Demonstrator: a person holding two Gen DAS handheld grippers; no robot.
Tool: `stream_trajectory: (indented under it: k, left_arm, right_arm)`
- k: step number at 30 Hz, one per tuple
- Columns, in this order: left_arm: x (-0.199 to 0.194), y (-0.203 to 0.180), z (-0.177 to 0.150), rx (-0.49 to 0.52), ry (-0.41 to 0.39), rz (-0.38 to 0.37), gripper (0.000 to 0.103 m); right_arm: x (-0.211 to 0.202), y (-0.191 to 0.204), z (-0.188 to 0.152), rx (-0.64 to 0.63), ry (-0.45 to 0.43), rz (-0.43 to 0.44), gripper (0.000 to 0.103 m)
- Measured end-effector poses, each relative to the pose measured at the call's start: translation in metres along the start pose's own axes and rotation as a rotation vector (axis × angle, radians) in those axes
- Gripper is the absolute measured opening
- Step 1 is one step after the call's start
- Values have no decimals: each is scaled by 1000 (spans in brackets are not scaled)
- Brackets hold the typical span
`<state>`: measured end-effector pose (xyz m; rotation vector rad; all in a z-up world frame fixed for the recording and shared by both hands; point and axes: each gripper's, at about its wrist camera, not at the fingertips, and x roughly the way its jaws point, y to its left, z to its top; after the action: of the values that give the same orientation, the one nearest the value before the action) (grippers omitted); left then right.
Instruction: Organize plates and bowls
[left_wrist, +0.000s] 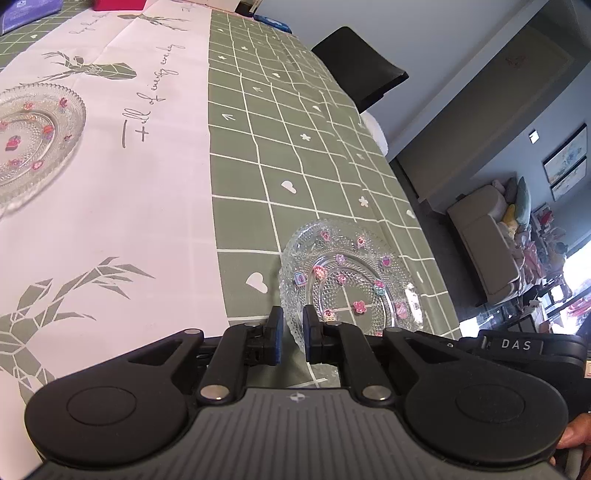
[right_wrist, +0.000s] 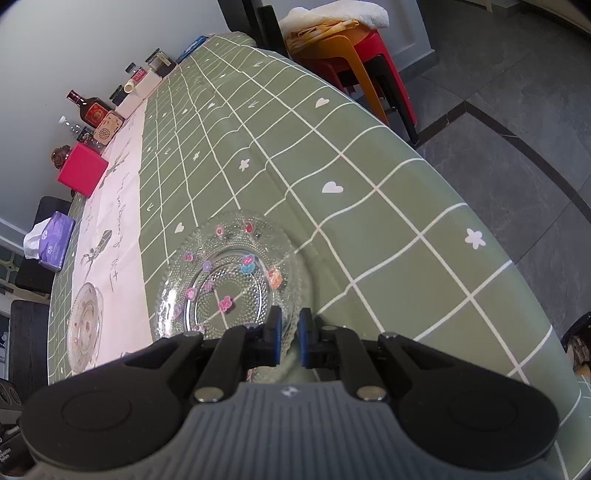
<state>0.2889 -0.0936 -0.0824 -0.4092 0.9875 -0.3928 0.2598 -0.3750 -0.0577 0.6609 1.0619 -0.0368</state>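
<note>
Two glass plates lie on the worktop (left_wrist: 258, 155), which carries a green checked tablecloth with a white printed runner down its middle.

We see the near glass plate (left_wrist: 351, 284) resting on the green checked part of the cloth, close to the worktop edge. Its surface is beaded and bears small pink and purple flower decorations. In the left wrist view, the left gripper (left_wrist: 293, 332) grips the near rim of this plate, with its blue pads pressed on the glass edge and only a narrow gap between them.

In the right wrist view, the same near glass plate (right_wrist: 232, 273) sits directly ahead of the right gripper (right_wrist: 290, 338). We see the rim of the plate pass between its pads, which stand close together on the glass.

We find the far glass plate (left_wrist: 33, 144) on the white runner, well apart from the near one; in the right wrist view it appears at the left (right_wrist: 85, 328).

A red box (right_wrist: 83, 170), a purple tissue box (right_wrist: 55, 240) and several bottles (right_wrist: 90, 107) stand along the far side of the worktop, by the wall. A red and orange stool (right_wrist: 354, 55) with a white cushion stands on the grey tiled floor beyond the worktop.
</note>
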Motion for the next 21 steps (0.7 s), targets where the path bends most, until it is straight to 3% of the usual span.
stream_trajectory:
  k: [3,6,9,13,18,21]
  left_arm:
    - [-9,0,-2,2,-10,-10,13]
    - [-23,-3,-7,26,-22,-22,23]
    - [-41,-7,-16,59,-23,-20,24]
    - [-67,-8,-35,91,-53,17,35]
    - [-88,9,-61,58,-82,83,39]
    - [-96,23,-76,12,-85,83,39]
  right_arm:
    - [-3,-5,0,28,2,6,11]
    - [-11,-4,-4,24,-3,22,24]
    - [-21,2,-13,-9,-4,46,24]
    - [-35,13,-36,-66,12,111,25]
    - [-46,20,-71,-146,21,113,25]
    - [-47,14,-85,-152,44,113,25]
